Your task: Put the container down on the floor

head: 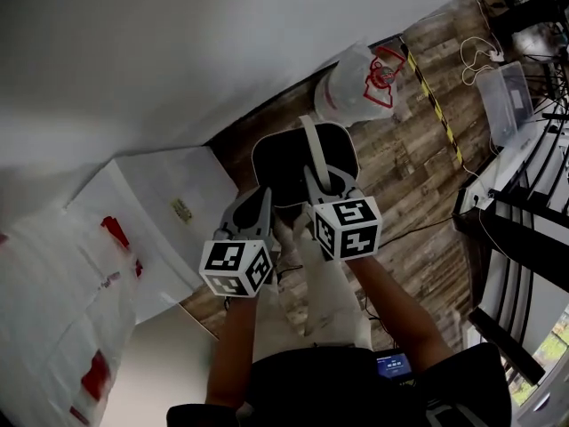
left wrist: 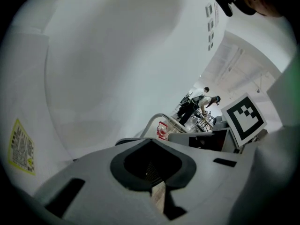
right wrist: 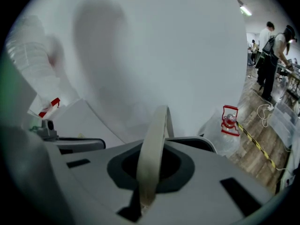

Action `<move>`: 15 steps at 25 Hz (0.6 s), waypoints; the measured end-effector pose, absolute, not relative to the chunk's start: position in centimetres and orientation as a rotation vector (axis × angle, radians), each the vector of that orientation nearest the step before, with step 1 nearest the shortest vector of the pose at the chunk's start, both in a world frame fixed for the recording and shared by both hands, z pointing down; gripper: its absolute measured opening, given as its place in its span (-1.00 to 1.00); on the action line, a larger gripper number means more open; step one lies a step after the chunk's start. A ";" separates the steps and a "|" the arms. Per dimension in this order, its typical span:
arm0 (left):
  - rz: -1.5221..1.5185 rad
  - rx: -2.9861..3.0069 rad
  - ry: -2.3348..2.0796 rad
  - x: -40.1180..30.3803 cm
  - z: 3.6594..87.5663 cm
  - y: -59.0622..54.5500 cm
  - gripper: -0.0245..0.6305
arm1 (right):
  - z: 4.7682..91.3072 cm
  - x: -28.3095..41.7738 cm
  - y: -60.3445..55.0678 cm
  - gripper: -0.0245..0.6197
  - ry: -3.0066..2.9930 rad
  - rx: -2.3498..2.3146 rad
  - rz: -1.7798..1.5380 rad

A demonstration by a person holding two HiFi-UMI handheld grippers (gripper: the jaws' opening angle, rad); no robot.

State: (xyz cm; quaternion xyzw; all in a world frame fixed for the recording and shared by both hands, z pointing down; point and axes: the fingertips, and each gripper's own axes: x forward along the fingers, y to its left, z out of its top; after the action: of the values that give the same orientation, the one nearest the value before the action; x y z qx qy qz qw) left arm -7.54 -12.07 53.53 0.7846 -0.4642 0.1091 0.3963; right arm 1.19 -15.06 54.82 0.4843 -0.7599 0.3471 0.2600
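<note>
The right tongs [right wrist: 149, 184] are clamped on the white handle [right wrist: 154, 139] of the container [head: 284, 163], the strap rising upright between the 2 jaws; the left tongs [left wrist: 154, 184] are drawn narrow, with only a sliver of plank floor showing through the slit and nothing held; in the head view the left tongs [head: 253, 210] sit just beside the container's near-left rim, and the right tongs [head: 318, 181] at its near edge; the black container hangs from the handle [head: 311, 145] in front of the person, above the floor [head: 400, 149]; a white box [head: 169, 203] stands to its left by the wall [head: 178, 43]; a clear bag [head: 356, 83] with red print lies beyond it; yellow-black tape [head: 436, 105] runs across the floor to the right; in the right gripper view, people [right wrist: 272, 55] stand far off.
</note>
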 end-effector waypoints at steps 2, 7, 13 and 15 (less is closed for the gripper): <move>0.285 1.976 -1.166 -7.4 54.5 -11.6 -0.87 | 55.8 1.1 -14.6 -0.83 -2.050 1.297 0.945; 0.302 1.930 -1.166 -7.7 57.0 -10.9 -0.87 | 58.2 1.0 -13.5 -0.83 -2.029 1.262 0.964; 0.324 1.890 -1.153 -7.3 60.2 -9.7 -0.87 | 61.8 1.1 -12.2 -0.83 -1.993 1.211 0.993; 0.334 1.879 -1.149 -7.3 61.2 -9.4 -0.87 | 63.0 1.0 -11.8 -0.83 -1.980 1.191 1.001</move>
State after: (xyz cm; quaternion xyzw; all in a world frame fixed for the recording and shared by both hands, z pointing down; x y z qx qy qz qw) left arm -7.30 -9.42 61.22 0.7571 -0.4627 0.1346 0.4411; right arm 1.00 -11.76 63.01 0.4503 -0.7484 0.3784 0.3065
